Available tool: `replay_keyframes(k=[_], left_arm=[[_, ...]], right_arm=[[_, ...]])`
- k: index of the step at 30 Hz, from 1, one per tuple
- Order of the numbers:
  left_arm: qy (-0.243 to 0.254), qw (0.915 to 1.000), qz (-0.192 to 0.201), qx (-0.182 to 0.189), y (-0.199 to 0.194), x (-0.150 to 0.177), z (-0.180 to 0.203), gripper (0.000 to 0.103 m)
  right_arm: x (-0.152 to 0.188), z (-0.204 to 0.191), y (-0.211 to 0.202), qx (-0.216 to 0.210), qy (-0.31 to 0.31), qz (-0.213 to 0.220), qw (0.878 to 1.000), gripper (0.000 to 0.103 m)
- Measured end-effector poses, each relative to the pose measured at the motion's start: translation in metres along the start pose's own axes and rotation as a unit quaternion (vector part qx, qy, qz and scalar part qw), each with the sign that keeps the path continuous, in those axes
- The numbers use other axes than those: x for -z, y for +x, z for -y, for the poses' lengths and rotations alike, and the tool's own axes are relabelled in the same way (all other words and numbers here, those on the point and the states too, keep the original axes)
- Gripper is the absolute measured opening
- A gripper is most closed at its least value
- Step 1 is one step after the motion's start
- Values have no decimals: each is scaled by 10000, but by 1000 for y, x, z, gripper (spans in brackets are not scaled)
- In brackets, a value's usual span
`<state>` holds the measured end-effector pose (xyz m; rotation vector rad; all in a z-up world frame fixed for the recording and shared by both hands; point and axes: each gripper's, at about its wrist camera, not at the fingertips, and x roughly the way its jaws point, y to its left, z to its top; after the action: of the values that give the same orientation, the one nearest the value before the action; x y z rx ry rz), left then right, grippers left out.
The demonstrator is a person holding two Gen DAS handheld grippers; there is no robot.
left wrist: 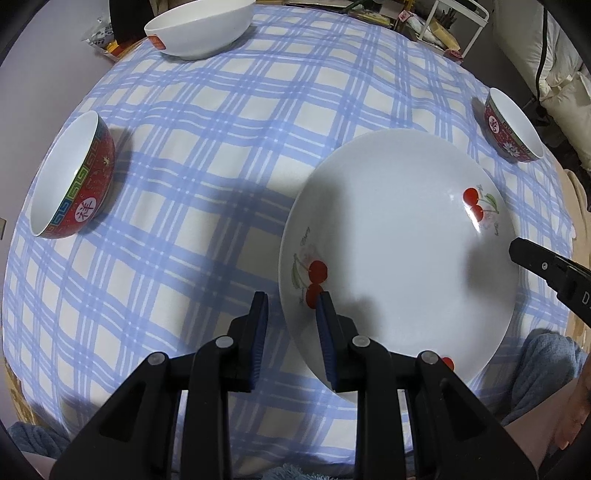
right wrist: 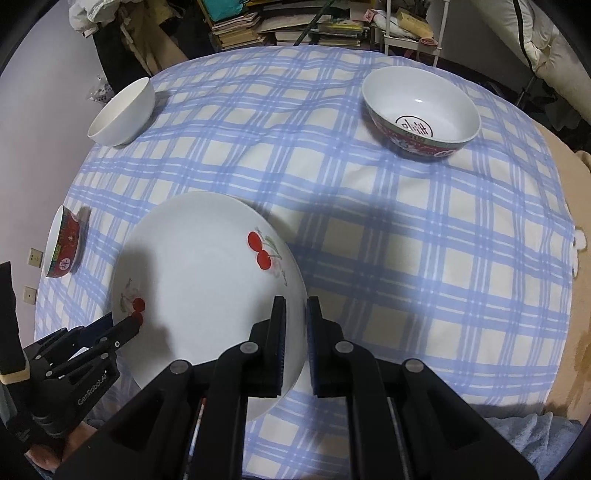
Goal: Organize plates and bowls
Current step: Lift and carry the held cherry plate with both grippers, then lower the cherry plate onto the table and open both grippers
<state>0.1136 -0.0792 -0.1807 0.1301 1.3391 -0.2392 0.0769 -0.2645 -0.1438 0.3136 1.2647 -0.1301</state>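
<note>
The plate [left wrist: 399,251] with cherries sits on the checked worktop [left wrist: 221,147], nearest the person, likely as the base for stacking. The left gripper [left wrist: 291,321] stands open astride the plate's rim at 9 o'clock, 1 finger over the plate and 1 outside. The right gripper [right wrist: 295,317] straddles the rim at 3 o'clock, its gap narrow; whether it pinches I cannot tell. 3 bowls ring the plate: a red bowl [left wrist: 74,177] at 10, a white bowl [left wrist: 199,26] at 11, a patterned bowl [right wrist: 421,110] at 1.
</note>
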Motion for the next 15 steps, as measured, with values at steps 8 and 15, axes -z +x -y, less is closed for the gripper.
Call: replay_keyframes(k=[8,15], left_arm=[[-66,10000,71,-18,-1,1,1,26],[-42,9997,180,-180,-8,7,3,26]], right_arm=[[0,1,7,27,79,-143,9999,12],[-2,2,6,-29,140,-88,9999,13]])
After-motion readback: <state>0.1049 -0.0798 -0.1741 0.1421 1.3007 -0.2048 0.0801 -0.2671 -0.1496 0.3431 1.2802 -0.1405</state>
